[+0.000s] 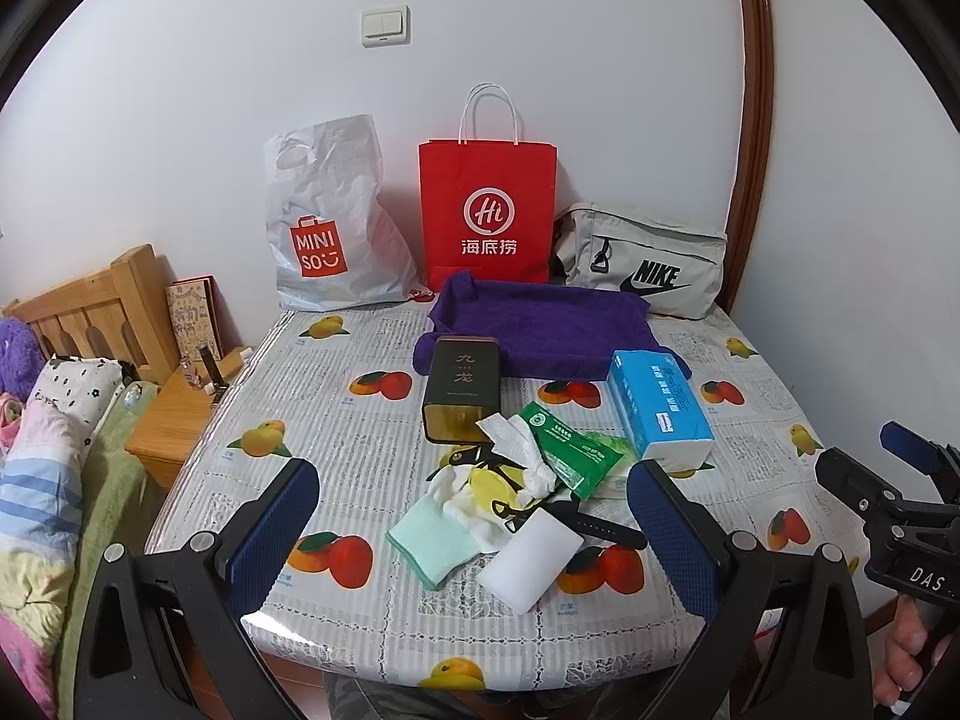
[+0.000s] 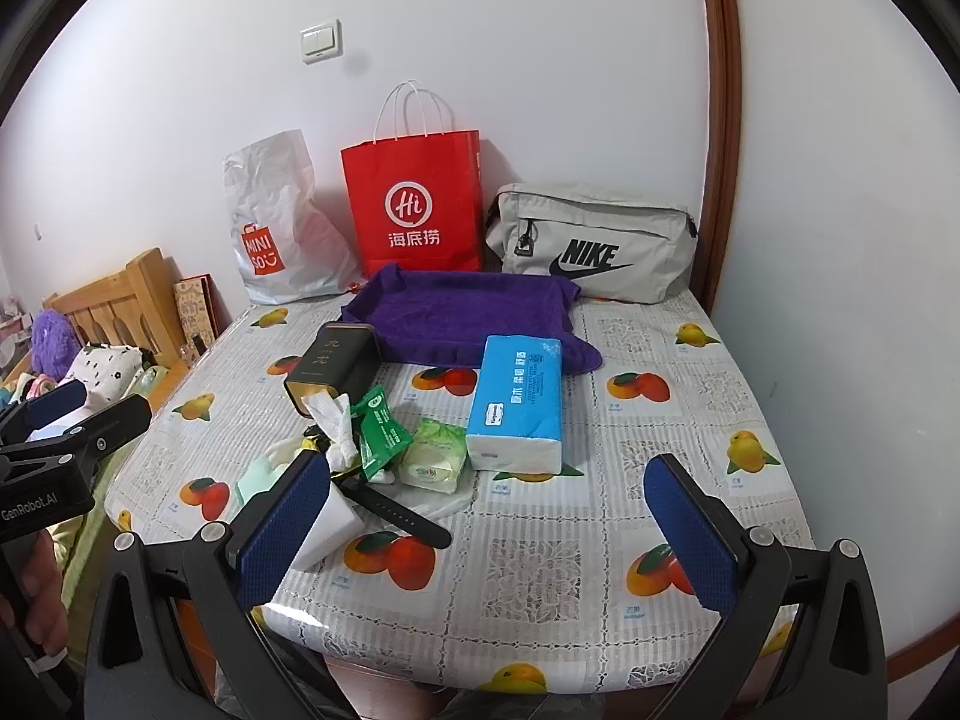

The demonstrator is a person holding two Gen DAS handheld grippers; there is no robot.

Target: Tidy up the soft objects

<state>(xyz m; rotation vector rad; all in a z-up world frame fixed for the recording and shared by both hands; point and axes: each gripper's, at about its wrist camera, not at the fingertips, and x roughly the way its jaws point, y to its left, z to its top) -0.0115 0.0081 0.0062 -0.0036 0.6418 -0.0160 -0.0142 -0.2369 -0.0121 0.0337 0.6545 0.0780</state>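
A purple cloth-lined tray (image 1: 540, 324) (image 2: 462, 312) sits at the table's back middle. A blue tissue pack (image 1: 657, 405) (image 2: 519, 402) lies in front of it. A pile near the front holds a green-cuffed white glove (image 1: 444, 531), a white sponge (image 1: 531, 561), a green wipes pack (image 1: 567, 444) (image 2: 378, 432), crumpled tissue (image 2: 336, 420), a pale green tissue packet (image 2: 435, 456) and a black watch strap (image 2: 402, 513). My left gripper (image 1: 474, 534) is open, above the front edge around the pile. My right gripper (image 2: 489, 534) is open and empty to the right.
A dark tin box (image 1: 461, 387) (image 2: 336, 369) stands beside the tray. A white Miniso bag (image 1: 327, 222), a red paper bag (image 1: 487, 216) and a grey Nike pouch (image 1: 645, 261) line the back wall. A bed and a wooden nightstand (image 1: 174, 414) are at the left.
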